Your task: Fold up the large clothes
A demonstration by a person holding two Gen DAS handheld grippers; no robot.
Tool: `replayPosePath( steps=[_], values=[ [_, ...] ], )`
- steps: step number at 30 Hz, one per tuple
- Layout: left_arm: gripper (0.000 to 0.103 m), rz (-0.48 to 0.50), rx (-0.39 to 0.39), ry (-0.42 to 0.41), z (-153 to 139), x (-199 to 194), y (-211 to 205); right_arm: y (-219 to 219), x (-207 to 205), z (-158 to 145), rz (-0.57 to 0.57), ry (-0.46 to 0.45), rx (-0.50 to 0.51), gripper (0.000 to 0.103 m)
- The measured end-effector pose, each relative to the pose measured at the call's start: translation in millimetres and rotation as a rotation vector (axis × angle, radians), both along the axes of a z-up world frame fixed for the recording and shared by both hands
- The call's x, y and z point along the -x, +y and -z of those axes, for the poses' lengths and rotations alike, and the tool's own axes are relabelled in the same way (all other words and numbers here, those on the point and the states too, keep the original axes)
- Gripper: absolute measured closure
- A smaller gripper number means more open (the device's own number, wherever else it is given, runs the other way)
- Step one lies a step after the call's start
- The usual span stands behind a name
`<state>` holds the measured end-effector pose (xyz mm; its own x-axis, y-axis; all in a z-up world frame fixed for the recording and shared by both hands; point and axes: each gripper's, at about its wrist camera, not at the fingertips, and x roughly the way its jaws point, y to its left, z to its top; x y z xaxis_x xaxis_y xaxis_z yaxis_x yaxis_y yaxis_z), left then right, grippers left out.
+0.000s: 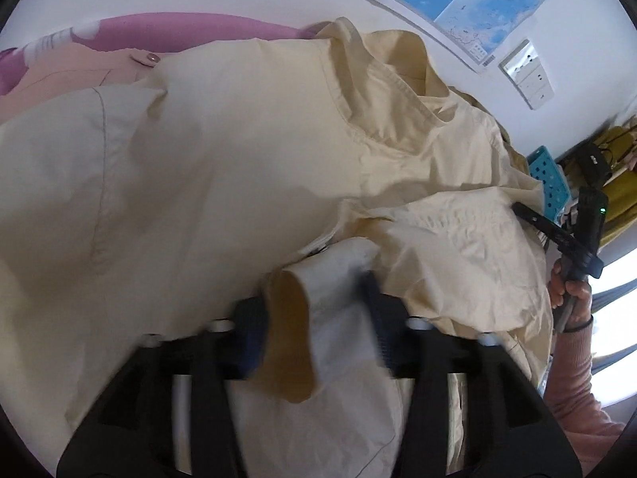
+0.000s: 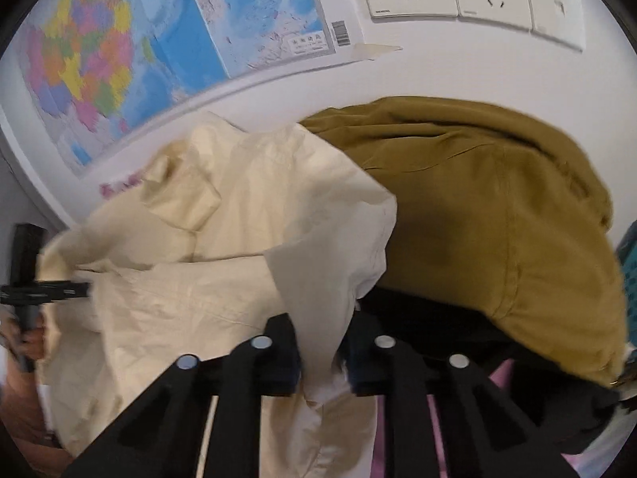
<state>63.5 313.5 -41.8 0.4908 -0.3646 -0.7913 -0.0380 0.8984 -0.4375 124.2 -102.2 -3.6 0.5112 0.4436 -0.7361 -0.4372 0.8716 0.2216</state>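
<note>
While each tool pinches a fold of the cream shirt (image 1: 239, 151), left tool (image 1: 318, 334) and right tool (image 2: 322, 354) alike, the shirt hangs rumpled between them beside an olive garment (image 2: 497, 219); no neat fold shows, so most folding seems left

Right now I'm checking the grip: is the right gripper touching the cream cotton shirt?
Touching. The right wrist view shows a fold of the cream cotton shirt pinched between the right gripper fingers.
</note>
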Motion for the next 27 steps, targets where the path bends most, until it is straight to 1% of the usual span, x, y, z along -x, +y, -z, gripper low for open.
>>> replayPosePath(
  steps=[1, 2, 4, 5, 7, 8, 9, 10, 11, 12, 13, 14, 15, 16, 17, 19, 20, 21, 22, 23, 24, 26, 27],
  values=[
    [0.031, 0.005, 0.006, -0.007, 0.0, 1.9, -2.2, -1.6, -2.0, 2.0, 0.014, -0.004, 0.015, 0.092],
    [0.029, 0.030, 0.015, -0.018, -0.8, 3.0, -4.7, -9.5, -5.9, 4.3, 0.042, 0.004, 0.002, 0.094],
    [0.024, 0.051, 0.018, -0.024, 0.7, 5.8, -5.9, -26.2, -11.9, 5.6, 0.094, 0.022, -0.067, 0.095],
    [0.022, 0.060, 0.013, -0.025, 1.0, 6.6, -7.0, -30.7, -12.4, 5.0, 0.099, 0.021, -0.085, 0.095],
    [0.022, 0.069, -0.004, -0.015, 4.9, 2.1, -12.6, -33.7, -10.3, 2.8, 0.102, 0.001, -0.075, 0.095],
    [0.025, 0.076, -0.016, -0.003, 8.7, -2.8, -17.8, -35.3, -9.7, 1.9, 0.102, -0.003, -0.075, 0.095],
    [0.034, 0.090, -0.021, 0.008, 12.3, -7.1, -20.9, -36.0, -10.8, 2.8, 0.100, 0.009, -0.076, 0.094],
    [0.041, 0.105, -0.024, 0.017, 16.2, -11.1, -23.5, -34.7, -13.2, 5.0, 0.099, 0.029, -0.064, 0.090],
    [0.053, 0.116, -0.030, 0.030, 20.8, -16.0, -26.5, -30.9, -14.3, 5.2, 0.104, 0.041, -0.038, 0.084],
    [0.068, 0.117, -0.031, 0.037, 22.7, -19.4, -27.9, -31.6, -12.8, 1.8, 0.121, 0.036, -0.028, 0.081],
    [0.073, 0.115, -0.033, 0.041, 24.8, -21.9, -27.9, -34.4, -8.9, -3.7, 0.134, 0.028, -0.043, 0.073],
    [0.081, 0.105, -0.042, 0.035, 24.5, -22.1, -26.0, -37.5, -3.2, -11.3, 0.155, 0.005, -0.045, 0.063],
    [0.084, 0.100, -0.043, 0.030, 24.4, -21.1, -22.3, -38.6, 7.6, -23.8, 0.172, -0.047, -0.038, 0.061],
    [0.085, 0.095, -0.032, 0.028, 23.6, -19.6, -18.6, -37.3, 20.3, -37.0, 0.170, -0.099, -0.043, 0.061],
    [0.085, 0.088, -0.022, 0.026, 23.0, -18.1, -15.1, -34.2, 28.9, -46.0, 0.161, -0.129, -0.053, 0.061],
    [0.085, 0.079, -0.031, 0.032, 24.1, -16.4, -12.7, -10.3, 51.3, -64.1, 0.068, -0.193, -0.067, 0.061],
    [0.083, 0.078, -0.033, 0.035, 25.6, -16.7, -11.5, 12.8, 62.6, -69.0, -0.021, -0.208, -0.070, 0.061],
    [0.080, 0.073, -0.034, 0.041, 27.5, -17.7, -11.0, 30.1, 68.1, -69.2, -0.081, -0.209, -0.064, 0.061],
    [0.079, 0.062, -0.031, 0.051, 29.2, -17.8, -10.0, 52.0, 73.2, -66.7, -0.150, -0.204, -0.052, 0.061],
    [0.079, 0.060, -0.029, 0.051, 29.6, -17.6, -10.2, 72.1, 75.8, -62.1, -0.208, -0.189, -0.050, 0.063],
    [0.077, 0.058, -0.034, 0.044, 28.2, -15.7, -10.1, 98.3, 75.9, -52.2, -0.275, -0.154, -0.041, 0.064],
    [0.075, 0.040, -0.046, 0.031, 24.5, -11.2, -10.6, 142.8, 70.5, -28.3, -0.359, -0.095, 0.005, 0.077],
    [0.074, 0.032, -0.061, 0.021, 21.1, -6.9, -10.0, 155.5, 66.4, -18.5, -0.379, -0.060, 0.011, 0.080]
  ],
)
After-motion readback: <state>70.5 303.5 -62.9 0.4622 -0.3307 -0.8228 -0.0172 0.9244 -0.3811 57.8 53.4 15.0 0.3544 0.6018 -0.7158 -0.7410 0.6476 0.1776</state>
